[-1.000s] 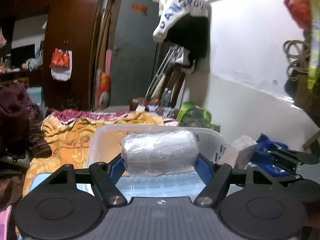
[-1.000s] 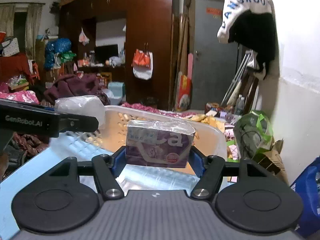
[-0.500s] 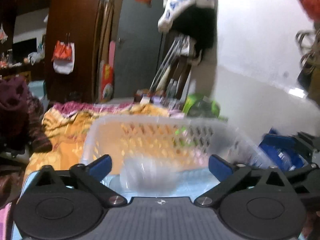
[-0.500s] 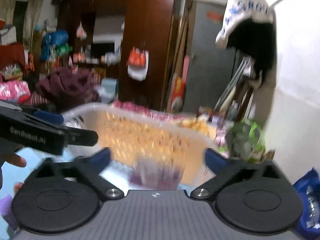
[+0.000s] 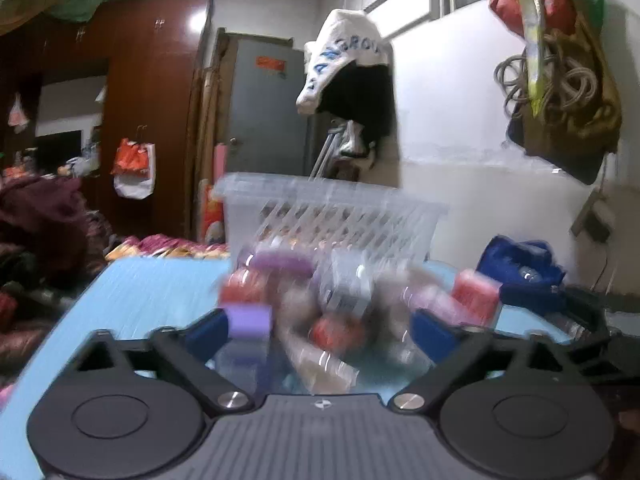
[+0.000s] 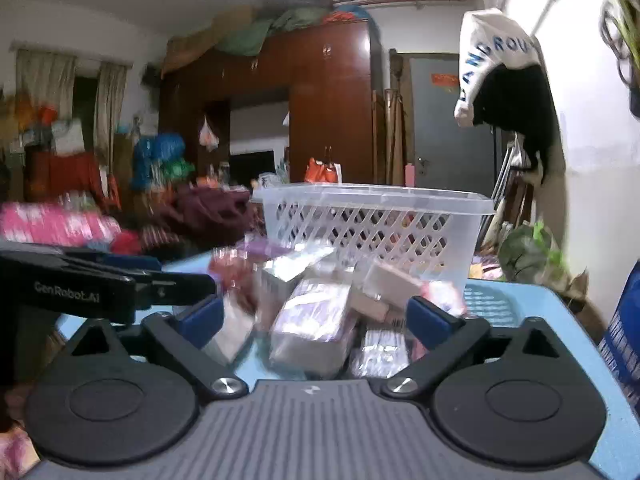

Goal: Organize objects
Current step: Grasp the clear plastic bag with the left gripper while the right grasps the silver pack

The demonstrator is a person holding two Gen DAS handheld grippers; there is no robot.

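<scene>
Left wrist view: the left gripper (image 5: 320, 328) points nearly level, tipped slightly down over the blue table (image 5: 152, 292). Its jaws stand wide and are closing, pressing on nothing; a blurred pile of packets (image 5: 320, 300) lies between and just ahead of them, with the clear basket (image 5: 332, 216) beyond.

Right wrist view: the right gripper (image 6: 316, 318) is posed likewise, jaws wide and closing, gripping nothing. A purple packet (image 6: 312, 320) lies between them among other packets, the basket (image 6: 372, 220) behind.

left gripper (image 5: 320, 326) closing, right gripper (image 6: 314, 314) closing — unladen
</scene>
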